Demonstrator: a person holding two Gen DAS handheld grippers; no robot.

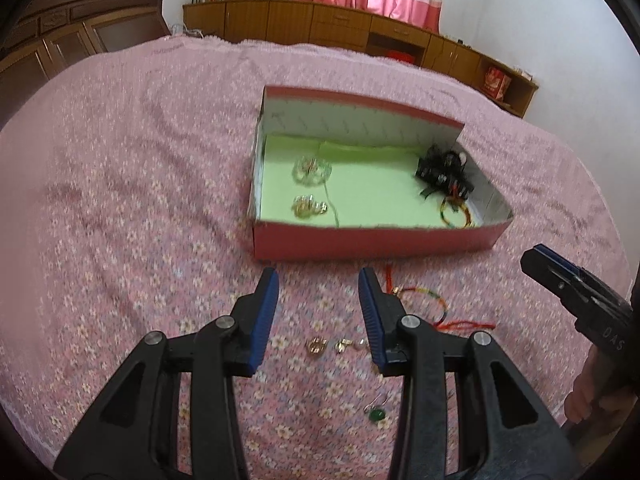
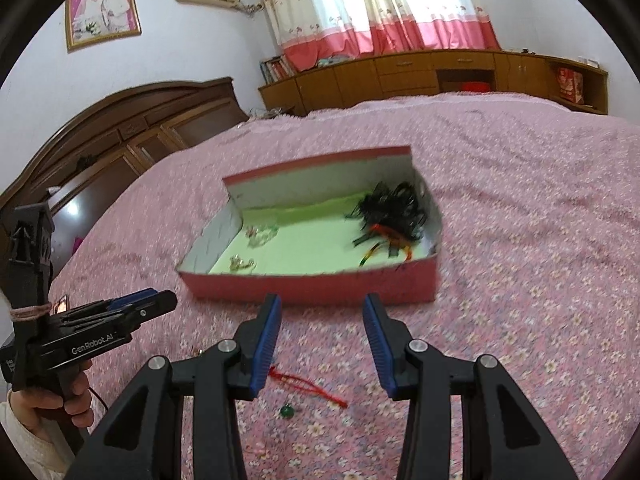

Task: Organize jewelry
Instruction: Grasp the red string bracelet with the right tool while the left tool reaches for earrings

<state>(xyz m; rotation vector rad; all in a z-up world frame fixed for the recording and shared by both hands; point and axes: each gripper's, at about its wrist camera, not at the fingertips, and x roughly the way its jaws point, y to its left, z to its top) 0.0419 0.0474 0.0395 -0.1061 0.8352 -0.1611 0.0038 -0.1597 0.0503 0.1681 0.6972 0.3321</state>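
left gripper [image 1: 319,276] jaws wide, empty, over gold rings [image 1: 316,346] on bed [image 1: 120,184] | right gripper [image 2: 322,304] likewise | red box [image 1: 372,240] awaits sorting

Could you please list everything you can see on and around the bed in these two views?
Box: one, red outside, green floor, open, on the bed.
Clear bracelet: one, box's left side.
Gold pieces: a small cluster, box's front left.
Black tangle: one heap, box's right end.
Braided cord: one, red, yellow and green, box's front right.
Cord bracelet: one, multicoloured, on the bedspread before the box.
Gold rings: two or three, bedspread.
Green pendant: one, bedspread.
Bedspread: pink, floral.
Cabinets: brown, far wall.
Left gripper: fingers open, empty.
Right gripper: fingers open, empty.
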